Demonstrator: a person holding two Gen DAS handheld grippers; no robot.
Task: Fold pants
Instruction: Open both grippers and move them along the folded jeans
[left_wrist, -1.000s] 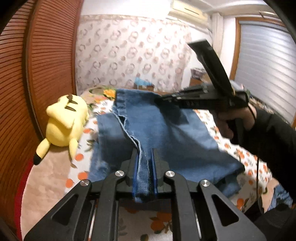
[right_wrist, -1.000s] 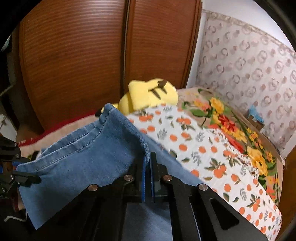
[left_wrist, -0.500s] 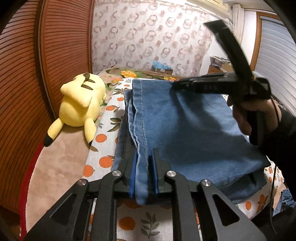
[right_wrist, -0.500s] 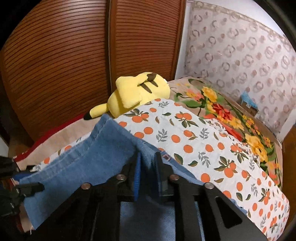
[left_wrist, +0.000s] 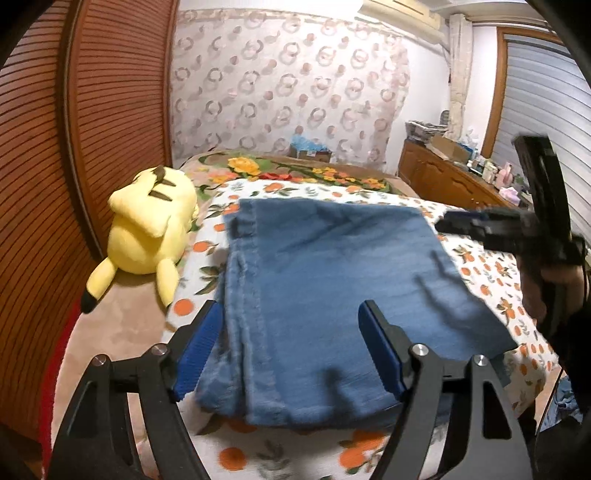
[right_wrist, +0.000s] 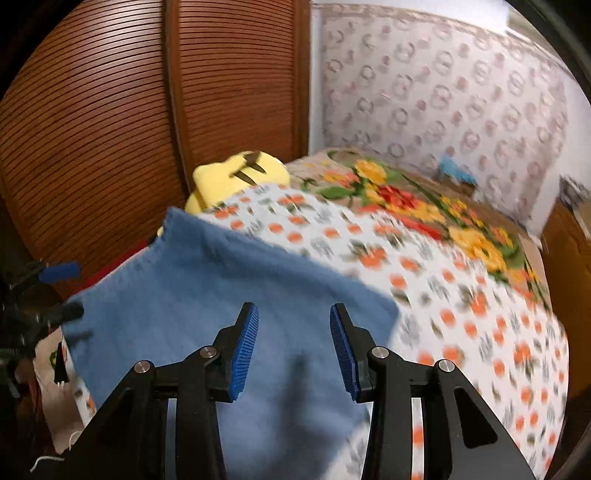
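**Letting go of the fold cleanly**

Nearest the left wrist camera, the left gripper has its blue pads spread wide and its jaws are opening; the near edge of the pants lies between them, but neither pad presses on the denim. In the right wrist view the right gripper shows the same thing with a narrower gap: jaws opening, blue cloth beneath and between the pads, nothing pinched.

The pants lie as a flat, roughly rectangular stack on the orange-print bedspread, filling the middle of the left view. A stitched seam runs from 6 o'clock toward 11 o'clock along the stack's left edge.

The step in hand looks like the release after a fold. To do it well, both grippers should lift straight away from the cloth once the pads stand clear, so no pad drags the top layer askew. The right view is smeared by motion, so whether the far corner at 3 o'clock of that gripper lies square is hard to say; it deserves a check before the next fold.

Further off, at 10 o'clock of the pants, a yellow plush toy lies just beside the bedspread's edge, apart from the denim. Beyond it stands the slatted wooden door.
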